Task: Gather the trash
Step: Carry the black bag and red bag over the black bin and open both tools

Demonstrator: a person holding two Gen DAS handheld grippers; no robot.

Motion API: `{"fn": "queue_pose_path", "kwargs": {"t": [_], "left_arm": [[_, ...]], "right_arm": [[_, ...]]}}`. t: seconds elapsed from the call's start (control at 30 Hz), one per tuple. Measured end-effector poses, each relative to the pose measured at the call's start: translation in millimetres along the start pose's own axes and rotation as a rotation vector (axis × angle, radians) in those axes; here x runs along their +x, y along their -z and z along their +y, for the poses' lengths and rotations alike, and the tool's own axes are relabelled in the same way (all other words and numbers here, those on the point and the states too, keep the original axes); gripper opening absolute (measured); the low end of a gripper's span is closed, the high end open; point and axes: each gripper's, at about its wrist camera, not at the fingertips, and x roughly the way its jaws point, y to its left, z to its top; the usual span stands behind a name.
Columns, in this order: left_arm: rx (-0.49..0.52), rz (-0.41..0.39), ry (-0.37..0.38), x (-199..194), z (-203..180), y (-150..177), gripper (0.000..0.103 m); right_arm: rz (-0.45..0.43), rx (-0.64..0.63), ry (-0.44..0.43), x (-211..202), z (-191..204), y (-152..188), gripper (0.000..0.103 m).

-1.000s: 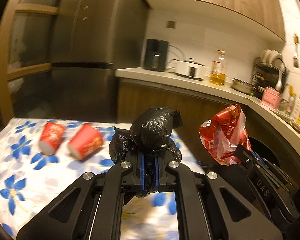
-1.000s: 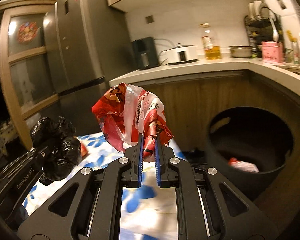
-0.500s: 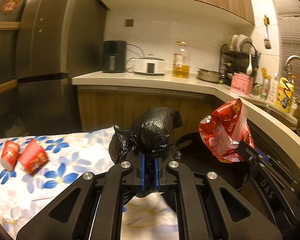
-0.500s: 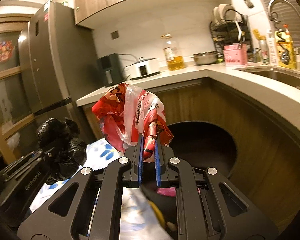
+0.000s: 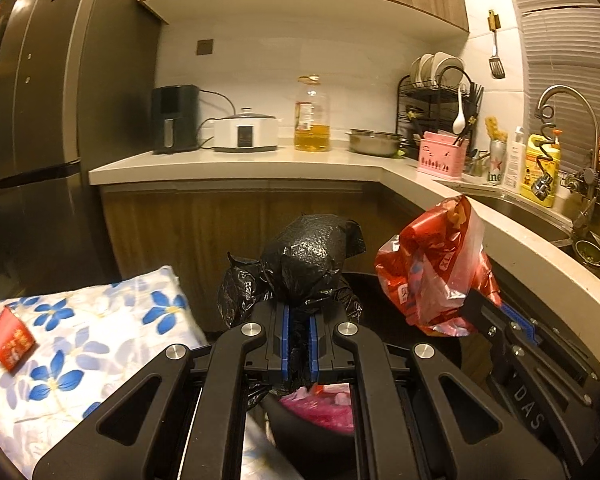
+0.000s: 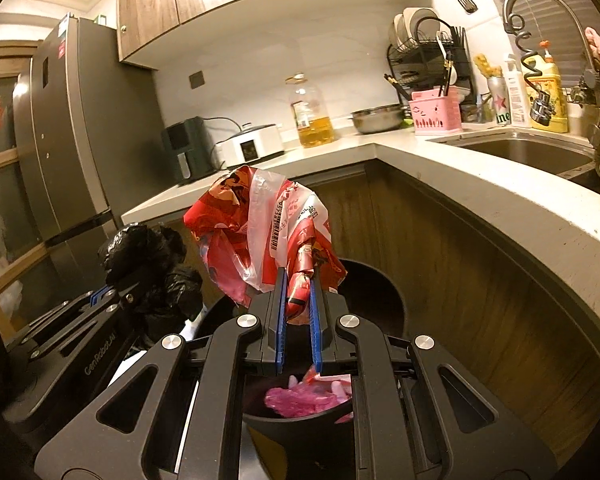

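My left gripper [image 5: 299,316] is shut on a crumpled black plastic bag [image 5: 306,264], which bulges above its blue pads. My right gripper [image 6: 299,280] is shut on a red and clear plastic bag [image 6: 260,232]; in the left wrist view that bag [image 5: 432,272] hangs at the right. Both bags hang over a round black bin [image 6: 376,292] that stands below the counter, with pink trash [image 6: 304,396] inside it. The black bag [image 6: 152,264] and the left gripper show at the left of the right wrist view.
A table with a blue-flowered cloth [image 5: 100,320] lies at the left, with red paper cups [image 5: 10,344] on it. A curved pale counter [image 6: 500,192] with wooden fronts wraps around the bin. A grey fridge [image 5: 40,120] stands at the left, a sink [image 6: 532,152] at the right.
Both grippers have swung right, away from the flowered table and toward the counter corner, carrying their bags. The black bin with pink trash has come into view beneath them.
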Motion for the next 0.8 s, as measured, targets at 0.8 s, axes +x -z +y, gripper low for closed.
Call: {"fn": "queue_pose_path", "kwargs": {"t": [0.8], "left_arm": [[-0.033,0.062,0.136,42.9,6.3,6.2,0.047]], "right_arm": [[0.054,0.002,0.000,25.9,-16.1,1.6,0.022]]}}
